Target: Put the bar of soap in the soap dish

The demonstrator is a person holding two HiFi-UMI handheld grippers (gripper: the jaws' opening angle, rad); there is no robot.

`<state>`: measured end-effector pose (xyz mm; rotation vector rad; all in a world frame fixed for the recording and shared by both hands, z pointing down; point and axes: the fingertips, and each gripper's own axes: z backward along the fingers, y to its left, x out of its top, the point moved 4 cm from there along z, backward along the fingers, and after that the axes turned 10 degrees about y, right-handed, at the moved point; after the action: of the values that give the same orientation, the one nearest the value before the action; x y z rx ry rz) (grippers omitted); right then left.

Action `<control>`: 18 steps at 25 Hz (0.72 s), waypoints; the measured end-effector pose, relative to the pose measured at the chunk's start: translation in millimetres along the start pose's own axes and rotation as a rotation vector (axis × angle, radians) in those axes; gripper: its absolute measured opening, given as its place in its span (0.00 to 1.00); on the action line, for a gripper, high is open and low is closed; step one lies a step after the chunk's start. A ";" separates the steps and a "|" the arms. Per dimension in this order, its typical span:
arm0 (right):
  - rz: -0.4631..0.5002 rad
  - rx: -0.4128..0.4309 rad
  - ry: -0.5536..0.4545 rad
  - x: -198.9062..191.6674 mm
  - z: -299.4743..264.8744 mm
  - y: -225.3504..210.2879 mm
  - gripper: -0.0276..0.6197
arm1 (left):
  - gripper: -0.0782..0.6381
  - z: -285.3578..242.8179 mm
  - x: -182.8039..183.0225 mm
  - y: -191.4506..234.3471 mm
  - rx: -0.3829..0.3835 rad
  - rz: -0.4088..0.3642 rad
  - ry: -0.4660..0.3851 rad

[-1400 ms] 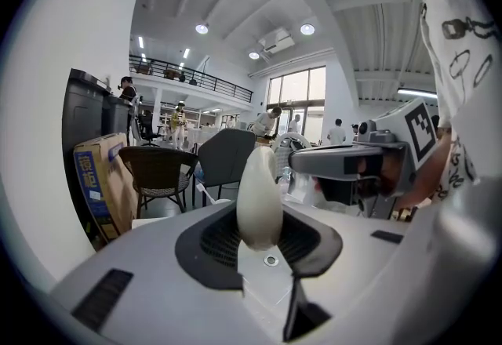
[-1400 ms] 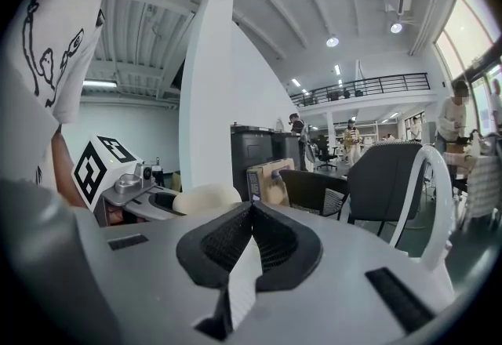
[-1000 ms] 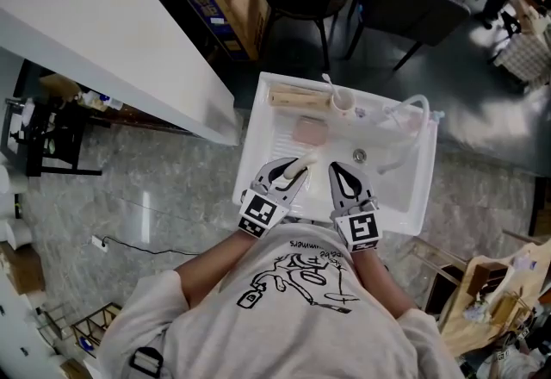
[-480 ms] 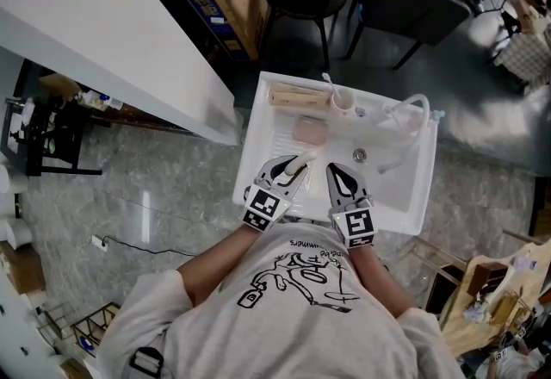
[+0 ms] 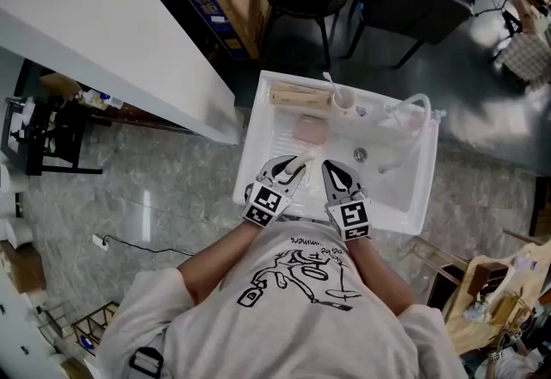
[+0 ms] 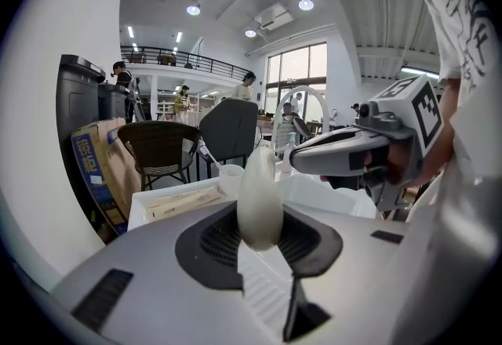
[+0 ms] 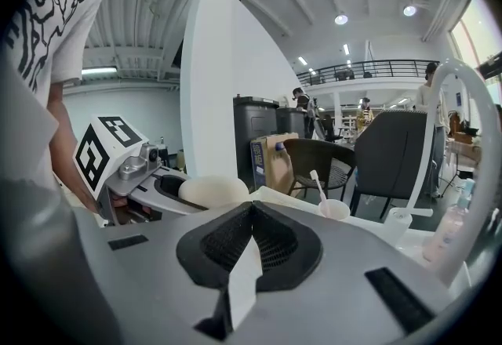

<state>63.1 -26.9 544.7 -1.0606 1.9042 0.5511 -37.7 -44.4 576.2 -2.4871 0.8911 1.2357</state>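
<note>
A cream oval bar of soap (image 6: 260, 196) stands on edge between the jaws of my left gripper (image 6: 260, 214), which is shut on it. From the head view the soap (image 5: 299, 167) shows at the tip of the left gripper (image 5: 289, 170), over the near part of the white sink (image 5: 258, 123). A pink rectangular soap dish (image 5: 310, 129) lies a little beyond it on the ribbed drainer. My right gripper (image 5: 334, 174) hovers just right of the left one, shut with nothing held. In the right gripper view, the soap (image 7: 213, 190) appears to the left.
A wooden box (image 5: 297, 97) and a cup with a toothbrush (image 5: 343, 100) stand along the sink's far rim. A white faucet (image 5: 415, 110) arches at the right, with the drain (image 5: 360, 155) in the basin. A white counter (image 5: 103, 33) lies left; chairs stand behind.
Both grippers have sunk a little toward the sink, and the right one has drifted slightly closer to the left. The soap stays gripped.
</note>
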 end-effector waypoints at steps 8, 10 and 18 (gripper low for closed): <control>-0.009 0.004 0.027 -12.0 -11.7 -1.7 0.08 | 0.25 -8.4 -4.6 5.5 0.002 -0.007 0.014; -0.011 0.003 0.036 -14.8 -14.5 -2.5 0.08 | 0.25 -10.3 -6.1 7.5 0.004 -0.012 0.022; -0.004 0.000 0.060 -20.3 -26.0 -9.9 0.08 | 0.25 -20.6 -13.7 13.1 0.008 -0.015 0.049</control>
<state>64.5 -41.3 575.9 -1.0918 1.9532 0.5220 -38.7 -58.1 600.5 -2.5234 0.8854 1.1687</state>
